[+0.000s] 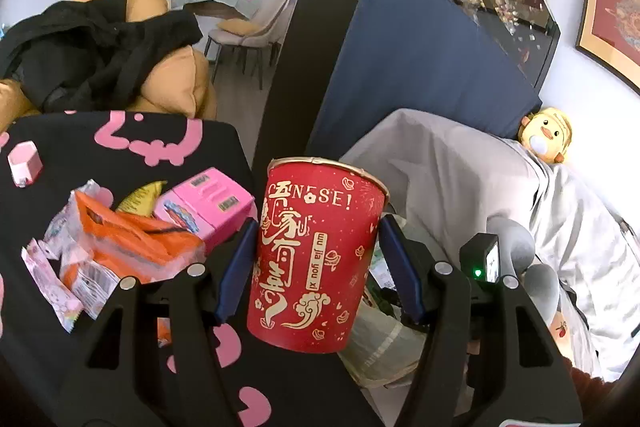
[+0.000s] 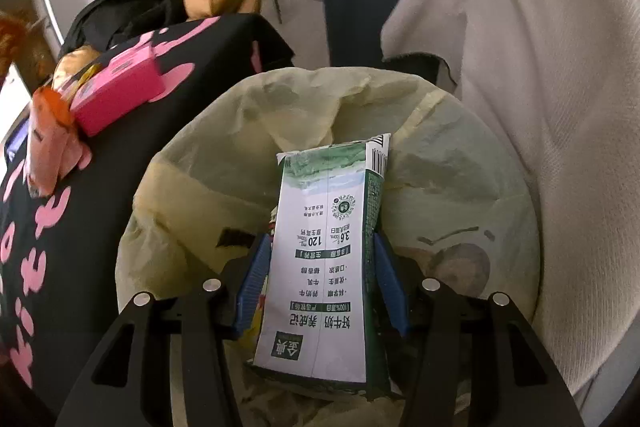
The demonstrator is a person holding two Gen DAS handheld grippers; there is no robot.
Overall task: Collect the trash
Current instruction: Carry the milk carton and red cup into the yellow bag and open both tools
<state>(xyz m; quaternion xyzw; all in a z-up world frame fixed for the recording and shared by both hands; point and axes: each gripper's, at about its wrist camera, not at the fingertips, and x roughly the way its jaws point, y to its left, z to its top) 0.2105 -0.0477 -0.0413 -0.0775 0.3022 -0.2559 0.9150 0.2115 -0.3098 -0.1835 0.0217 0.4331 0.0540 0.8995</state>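
Clamped in our left gripper [image 1: 316, 263] sits the red cup [image 1: 316, 255]; our right gripper [image 2: 320, 279] pinches a milk carton [image 2: 324, 267] above the lined bin [image 2: 200, 163], wrappers [image 1: 120, 247] at nine o'clock.

The left gripper [image 1: 316, 259] points forward and somewhat downward, its blue pads [image 1: 236, 267] pressed on either side of a red paper cup [image 1: 316, 255] held upright between them. The right gripper [image 2: 320, 279] tips more steeply downward, its blue pads [image 2: 254, 283] clamped on a white-and-green milk carton [image 2: 324, 267].
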